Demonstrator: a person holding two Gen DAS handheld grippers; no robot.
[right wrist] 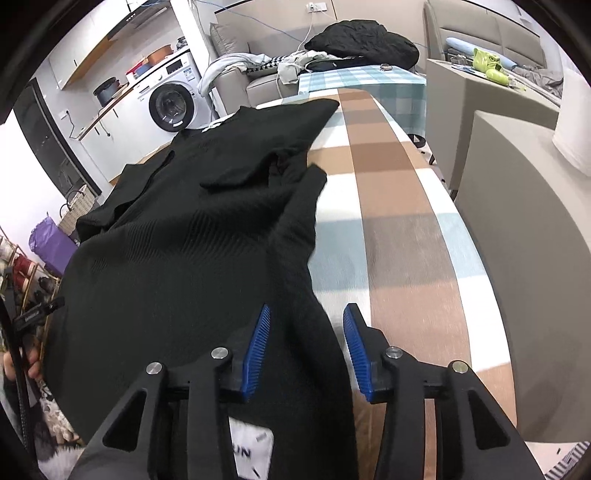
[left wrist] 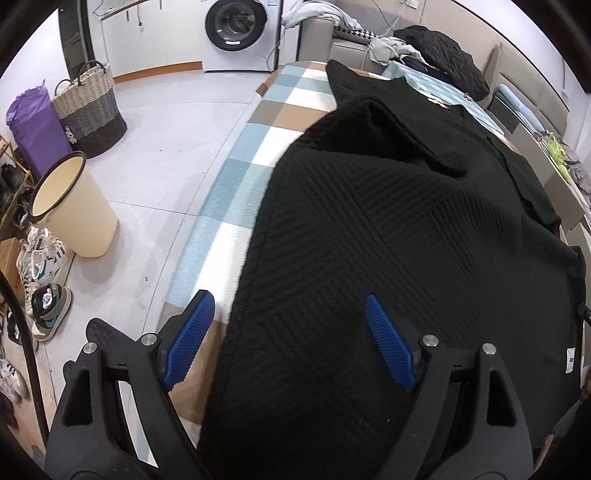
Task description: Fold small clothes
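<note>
Black sweater (left wrist: 388,240) spread on checked table (left wrist: 236,177). Left gripper (left wrist: 288,332) fingers released at hem; right gripper (right wrist: 306,347) fingers released astride edge. Judged pre-fold; next: grasp hem, carry toward 12 o'clock.

Counts: 1 black garment (left wrist: 388,229) on table (left wrist: 236,184), 2 tools (left wrist: 288,325) (right wrist: 306,343), 1 washing machine (left wrist: 240,33), 1 wicker basket (left wrist: 90,107), 1 cream bin (left wrist: 79,214).

Black garment (left wrist: 388,229): matt ribbed knit cloth; checked cover (right wrist: 399,236): soft cloth.
</note>
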